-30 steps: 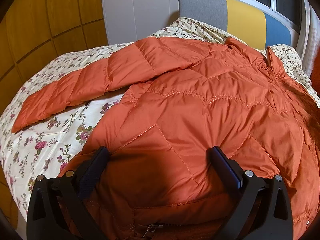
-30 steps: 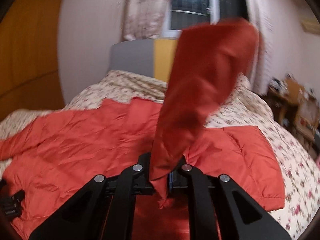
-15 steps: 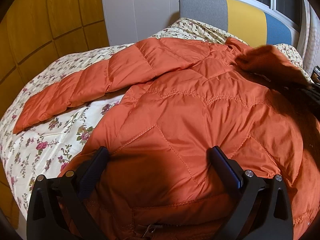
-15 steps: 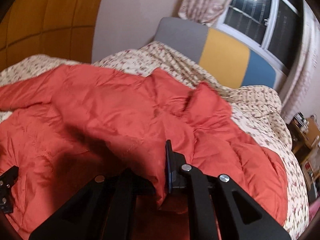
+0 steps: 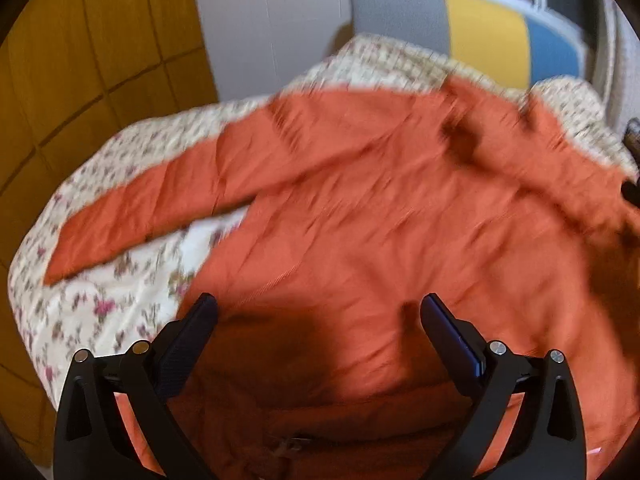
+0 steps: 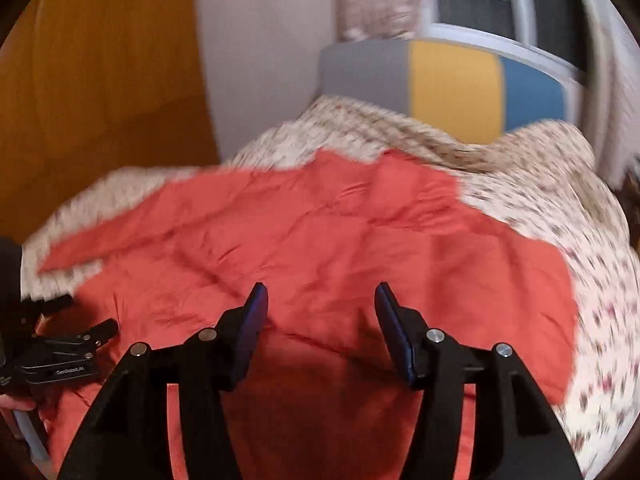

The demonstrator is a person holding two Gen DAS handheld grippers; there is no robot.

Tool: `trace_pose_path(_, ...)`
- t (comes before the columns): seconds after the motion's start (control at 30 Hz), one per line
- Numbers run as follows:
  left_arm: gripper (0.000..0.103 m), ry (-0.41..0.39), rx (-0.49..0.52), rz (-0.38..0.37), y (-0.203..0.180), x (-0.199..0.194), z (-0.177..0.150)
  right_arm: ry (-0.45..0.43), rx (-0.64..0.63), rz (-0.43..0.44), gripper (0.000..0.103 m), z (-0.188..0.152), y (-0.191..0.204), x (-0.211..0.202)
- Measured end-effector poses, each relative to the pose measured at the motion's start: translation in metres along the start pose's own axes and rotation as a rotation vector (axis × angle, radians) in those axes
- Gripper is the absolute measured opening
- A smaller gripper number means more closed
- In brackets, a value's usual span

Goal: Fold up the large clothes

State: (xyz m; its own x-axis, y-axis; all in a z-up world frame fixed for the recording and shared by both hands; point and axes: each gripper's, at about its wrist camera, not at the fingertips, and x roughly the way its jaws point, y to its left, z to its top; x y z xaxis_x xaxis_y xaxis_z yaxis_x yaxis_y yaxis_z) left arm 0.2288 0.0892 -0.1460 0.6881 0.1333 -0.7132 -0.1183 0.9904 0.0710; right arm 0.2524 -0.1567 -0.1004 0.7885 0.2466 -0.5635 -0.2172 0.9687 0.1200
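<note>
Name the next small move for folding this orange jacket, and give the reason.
Probably bring the left gripper to the outstretched sleeve and fold it over the jacket body. That sleeve lies flat on the floral bedspread, while the other side looks already folded in. The right gripper is opening with nothing between its fingers, and the left is open and empty.

Orange jacket (image 5: 360, 220) spreads over most of the floral bedspread (image 5: 100, 300); bare bedding at left beside the outstretched sleeve (image 5: 160, 208) and along the right edge. Headboard (image 6: 440, 80) closes the far end, wooden wall panels (image 5: 80, 60) the left. Space above the jacket is open.
</note>
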Motion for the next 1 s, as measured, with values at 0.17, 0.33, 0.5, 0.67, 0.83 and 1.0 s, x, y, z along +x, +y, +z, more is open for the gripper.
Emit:
trace_pose_path(0.17,0.100,-0.108,0.003,-0.092,-0.042,-0.028,0.043,-0.075,0.253,-0.179,0.042,0.002,-0.077,-0.020)
trace_pose_path(0.33,0.100,-0.091,0.111,-0.149,-0.106,-0.003,0.069,-0.048,0.403,-0.277,0.036,0.005,-0.132,-0.014)
trace_pose_path(0.5,0.100,-0.075,0.229,-0.112,-0.155,0.042,0.076,-0.012,0.442,-0.282,0.035,0.015,-0.153,0.007)
trace_pose_path(0.67,0.100,0.003,0.230,-0.112,-0.154,0.084,0.063,0.075,0.394,-0.336,0.023,0.008,-0.158,0.041)
trace_pose_path(0.83,0.100,0.008,0.197,-0.154,-0.148,0.090,0.062,0.160,0.400,-0.399,0.021,-0.007,-0.174,0.078)
trace_pose_path(1.0,0.100,0.017,0.175,-0.179,-0.148,0.092,0.057,0.144,0.417,-0.391,0.021,-0.012,-0.181,0.079)
